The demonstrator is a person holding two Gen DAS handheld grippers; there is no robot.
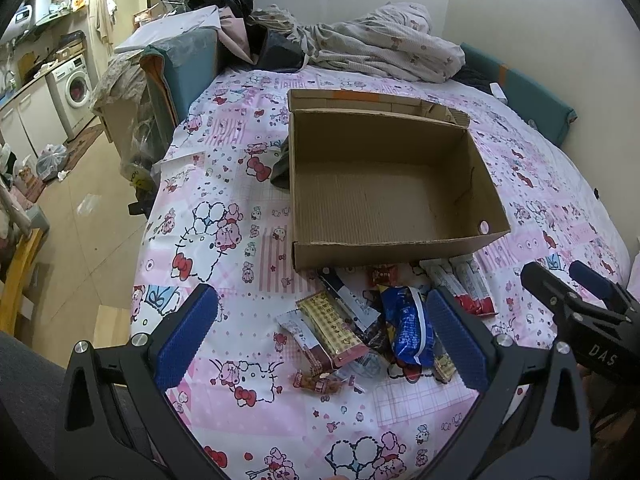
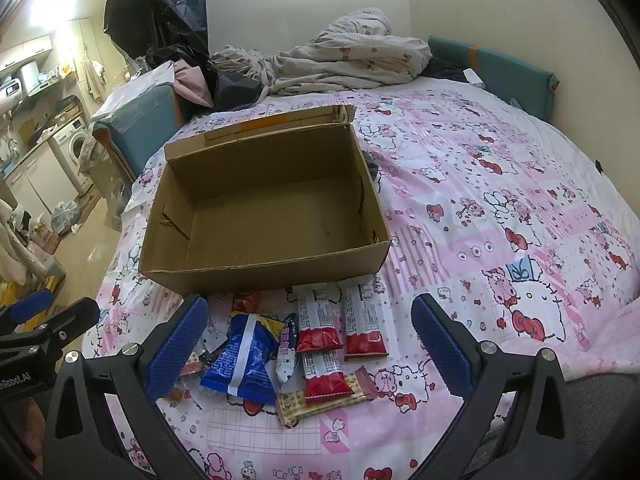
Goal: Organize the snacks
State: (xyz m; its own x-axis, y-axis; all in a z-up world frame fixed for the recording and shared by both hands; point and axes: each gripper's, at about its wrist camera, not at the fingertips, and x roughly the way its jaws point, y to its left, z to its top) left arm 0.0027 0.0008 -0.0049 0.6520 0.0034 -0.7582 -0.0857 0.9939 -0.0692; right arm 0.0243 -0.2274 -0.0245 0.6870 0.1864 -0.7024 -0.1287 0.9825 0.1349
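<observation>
Small home, bedroom w/ kitchen/laundry nook in same space. Bed (image 2: 500,184) w/ pink cartoon sheet, crumpled duvet (image 2: 344,60) at far end by wall. Left side: washer (image 1: 76,88), white cabinets (image 1: 28,120), clothes (image 2: 156,8) hanging, bags (image 1: 50,160) on tile floor.

The brown cardboard box (image 1: 384,176) hid a dark cloth (image 1: 280,168) behind its wall. Print on the red-and-white snack bars (image 2: 320,320) was too small to read.

My left gripper (image 1: 322,338) and right gripper (image 2: 310,348) were black frames with silver screws, textured blue pads and white lettering.
</observation>
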